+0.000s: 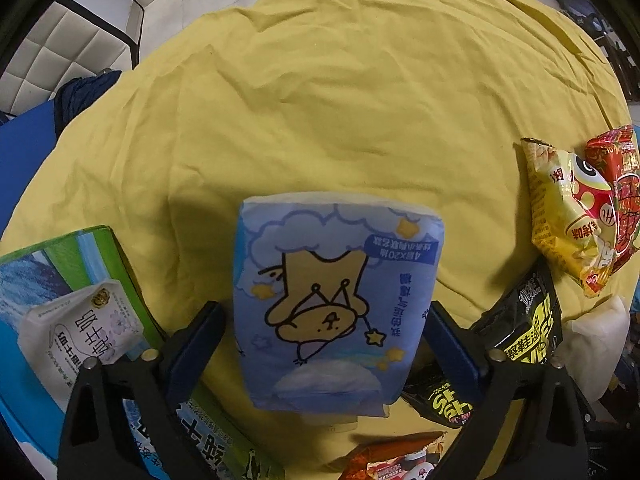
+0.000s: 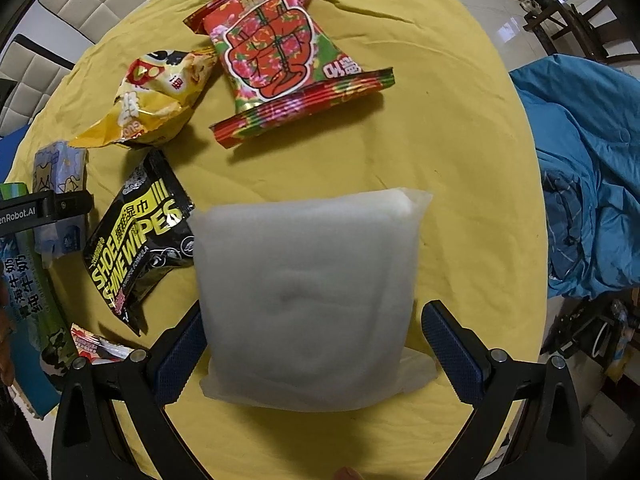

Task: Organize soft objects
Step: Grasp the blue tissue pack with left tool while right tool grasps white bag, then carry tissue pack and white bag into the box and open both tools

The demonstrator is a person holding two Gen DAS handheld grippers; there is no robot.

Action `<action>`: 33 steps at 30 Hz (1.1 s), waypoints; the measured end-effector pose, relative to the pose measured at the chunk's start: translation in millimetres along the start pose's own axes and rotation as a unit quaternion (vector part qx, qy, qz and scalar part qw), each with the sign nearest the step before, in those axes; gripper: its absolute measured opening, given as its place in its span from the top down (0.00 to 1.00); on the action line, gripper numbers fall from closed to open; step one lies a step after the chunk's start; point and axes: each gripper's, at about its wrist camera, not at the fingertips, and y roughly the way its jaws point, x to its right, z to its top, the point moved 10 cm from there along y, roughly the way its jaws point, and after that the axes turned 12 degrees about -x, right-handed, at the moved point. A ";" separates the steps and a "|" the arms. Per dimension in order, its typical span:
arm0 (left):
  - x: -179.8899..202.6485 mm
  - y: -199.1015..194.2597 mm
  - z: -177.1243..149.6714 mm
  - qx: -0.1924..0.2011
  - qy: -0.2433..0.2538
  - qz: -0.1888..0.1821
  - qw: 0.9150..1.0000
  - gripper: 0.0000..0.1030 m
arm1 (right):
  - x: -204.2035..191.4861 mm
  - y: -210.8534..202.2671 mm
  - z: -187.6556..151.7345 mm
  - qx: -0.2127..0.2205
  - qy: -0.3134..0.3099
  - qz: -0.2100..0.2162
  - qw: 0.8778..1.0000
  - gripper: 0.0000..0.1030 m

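Note:
A blue tissue pack with a cartoon bear (image 1: 334, 308) sits between the fingers of my left gripper (image 1: 326, 344). The jaws stand wide, with small gaps to the pack on both sides; the pack appears lifted off the yellow tablecloth (image 1: 320, 100). A white plastic-wrapped soft pack (image 2: 308, 300) lies between the fingers of my right gripper (image 2: 316, 352). The left pad touches it; the right pad stands apart from it. The blue pack and left gripper also show at the left in the right wrist view (image 2: 60, 196).
A black shoe-wipes pack (image 2: 136, 232), a yellow snack bag (image 2: 156, 100) and a red snack bag (image 2: 288, 56) lie on the cloth. Milk cartons (image 1: 60, 300) stand at the left. A small red packet (image 2: 96, 346) lies near. Blue fabric (image 2: 584, 176) hangs right of the table.

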 end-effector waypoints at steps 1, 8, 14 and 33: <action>-0.4 1.5 0.0 -0.002 0.000 -0.001 1.000 0.08 | 0.8 1.0 -0.6 0.000 0.001 -0.001 1.000 0.00; -0.8 6.2 -0.2 0.002 -0.005 -0.024 1.000 0.37 | 21.1 11.6 7.1 -0.005 0.012 0.011 1.000 0.00; -1.3 0.1 -7.1 0.012 -0.007 -0.027 1.000 0.52 | 26.7 19.7 6.9 -0.017 0.023 0.052 0.998 0.14; -5.9 -80.2 -80.6 0.114 -0.032 -0.096 0.988 0.58 | 24.7 -59.6 -21.3 0.058 -0.010 0.066 0.996 0.30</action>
